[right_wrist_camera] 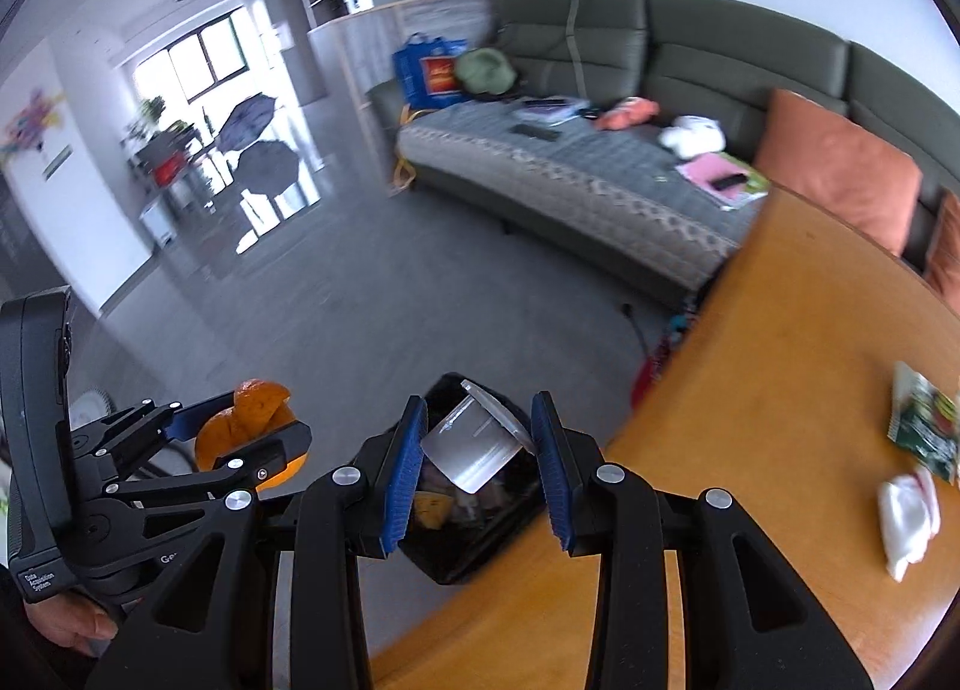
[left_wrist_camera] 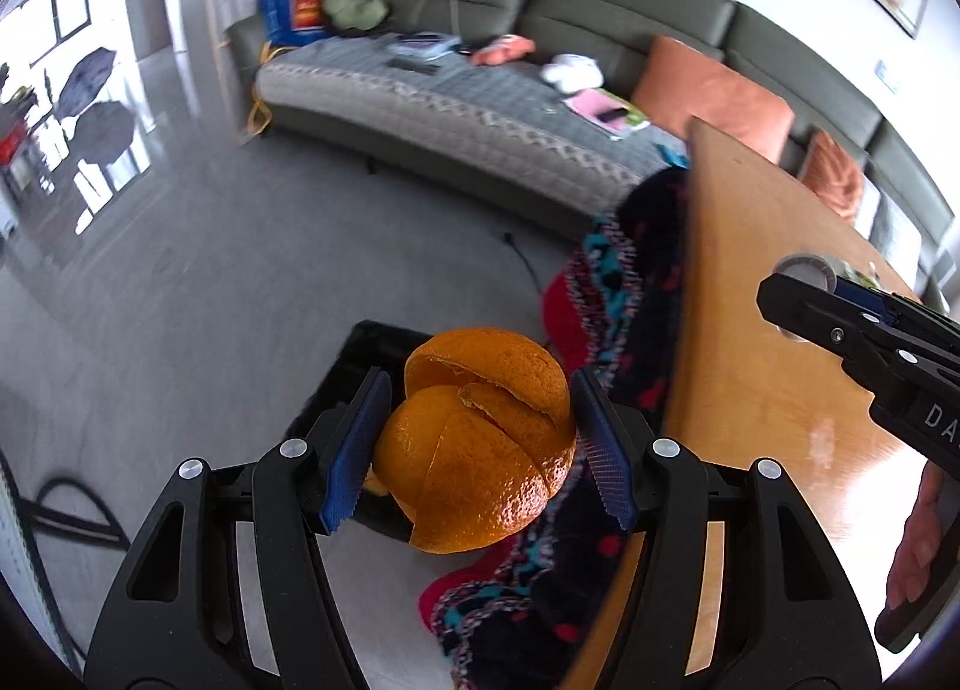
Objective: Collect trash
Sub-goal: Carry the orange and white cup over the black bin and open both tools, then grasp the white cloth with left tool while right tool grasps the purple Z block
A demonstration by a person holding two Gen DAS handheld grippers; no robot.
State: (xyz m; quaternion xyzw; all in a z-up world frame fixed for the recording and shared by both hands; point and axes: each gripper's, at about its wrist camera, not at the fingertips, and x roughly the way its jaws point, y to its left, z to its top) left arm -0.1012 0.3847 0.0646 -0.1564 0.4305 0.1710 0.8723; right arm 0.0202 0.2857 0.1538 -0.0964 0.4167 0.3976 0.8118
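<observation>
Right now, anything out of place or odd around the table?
Yes. A patterned blanket hangs off the wooden table edge onto the floor. A crumpled white tissue and a green wrapper lie loose on the tabletop. The left gripper holds orange peel; the right gripper holds a clear plastic cup above the black bin.

**Peel and cup held over the black bin**

The orange peel [left_wrist_camera: 480,444], a hollow shell of curled segments with glossy pitted skin, sits at lower centre of the left wrist view, pinched between blue pads. The clear plastic cup [right_wrist_camera: 477,441], tilted with its rim toward the upper right, sits at lower centre of the right wrist view above the open black bin [right_wrist_camera: 480,534], which holds scraps. A crumpled white tissue [right_wrist_camera: 906,516] and a green wrapper [right_wrist_camera: 924,429] lie on the wooden table [right_wrist_camera: 750,390] at right.
</observation>
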